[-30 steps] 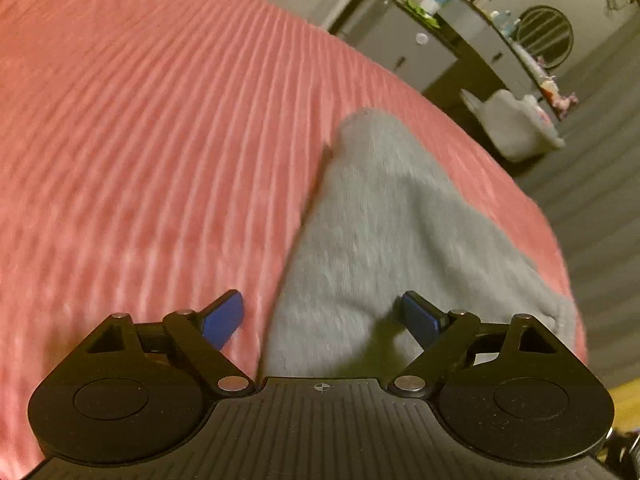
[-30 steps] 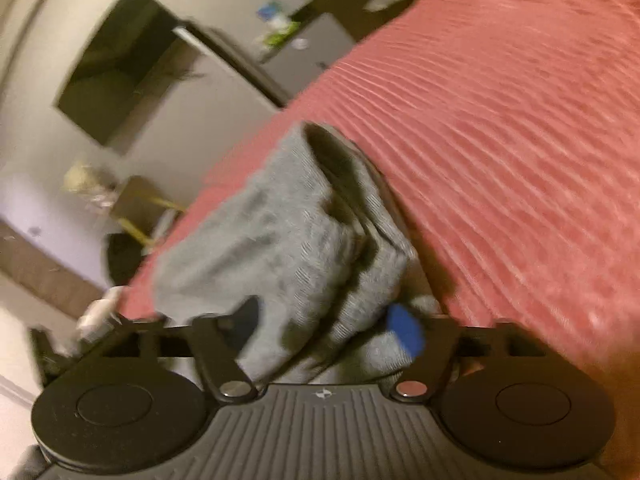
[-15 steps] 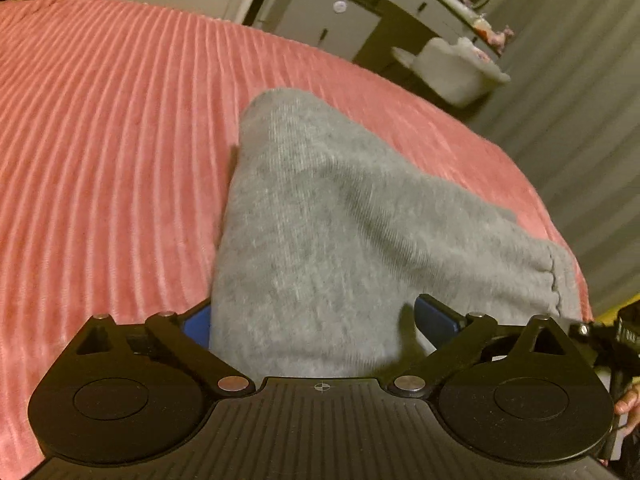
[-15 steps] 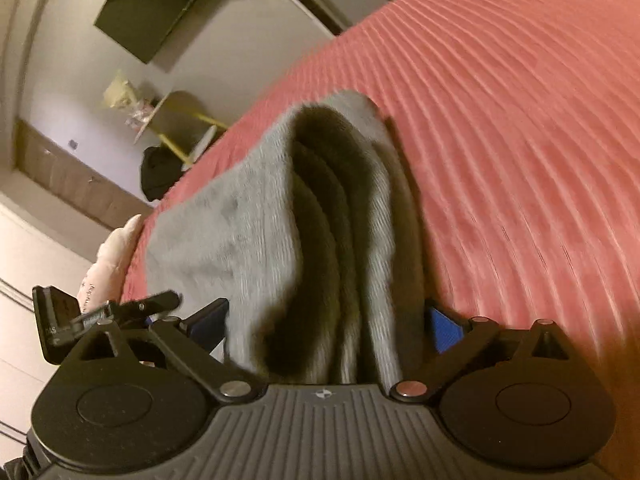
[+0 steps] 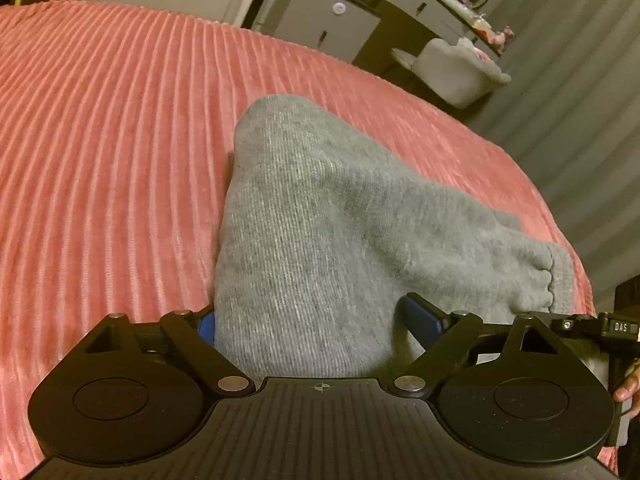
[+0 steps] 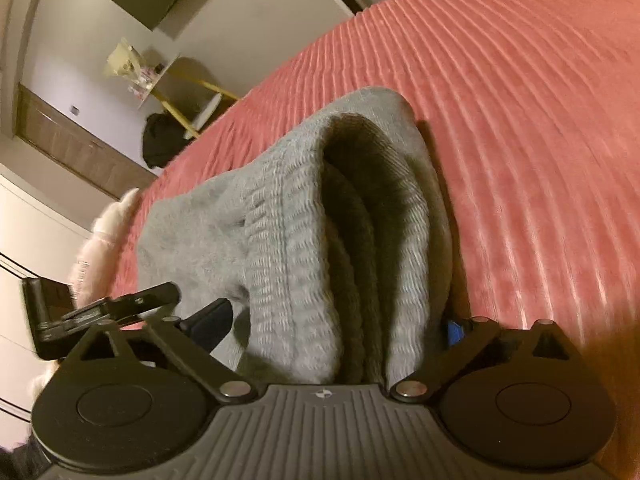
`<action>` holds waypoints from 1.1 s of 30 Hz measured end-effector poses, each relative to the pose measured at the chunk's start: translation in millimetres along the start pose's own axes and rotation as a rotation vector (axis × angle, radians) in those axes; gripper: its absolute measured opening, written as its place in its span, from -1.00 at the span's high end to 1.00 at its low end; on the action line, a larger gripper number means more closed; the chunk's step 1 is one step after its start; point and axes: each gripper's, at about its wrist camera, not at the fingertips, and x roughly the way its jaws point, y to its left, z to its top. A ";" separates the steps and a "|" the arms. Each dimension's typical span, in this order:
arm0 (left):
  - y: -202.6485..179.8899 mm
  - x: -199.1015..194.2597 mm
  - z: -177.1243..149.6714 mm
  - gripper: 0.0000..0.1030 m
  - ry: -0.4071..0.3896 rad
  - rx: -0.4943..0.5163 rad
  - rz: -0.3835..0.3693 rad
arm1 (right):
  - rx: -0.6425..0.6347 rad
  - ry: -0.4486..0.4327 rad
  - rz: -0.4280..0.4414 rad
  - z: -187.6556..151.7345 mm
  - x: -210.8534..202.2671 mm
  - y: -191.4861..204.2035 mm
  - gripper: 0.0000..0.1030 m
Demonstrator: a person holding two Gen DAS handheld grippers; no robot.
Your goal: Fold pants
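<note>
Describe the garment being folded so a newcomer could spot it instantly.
A ribbed pink bedspread fills both views. The grey knit pants lie on it, bunched into a thick folded stack, the only grey cloth on the pink.

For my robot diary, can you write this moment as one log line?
folded grey knit pants: on ribbed pink bedspread | left tongs: closing, pants between | right tongs: open, pants between
</note>
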 end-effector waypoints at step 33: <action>-7.7 -81.4 14.8 -0.84 -0.531 0.008 0.352 | -0.089 -0.408 -0.374 16.3 -12.1 104.1 -0.92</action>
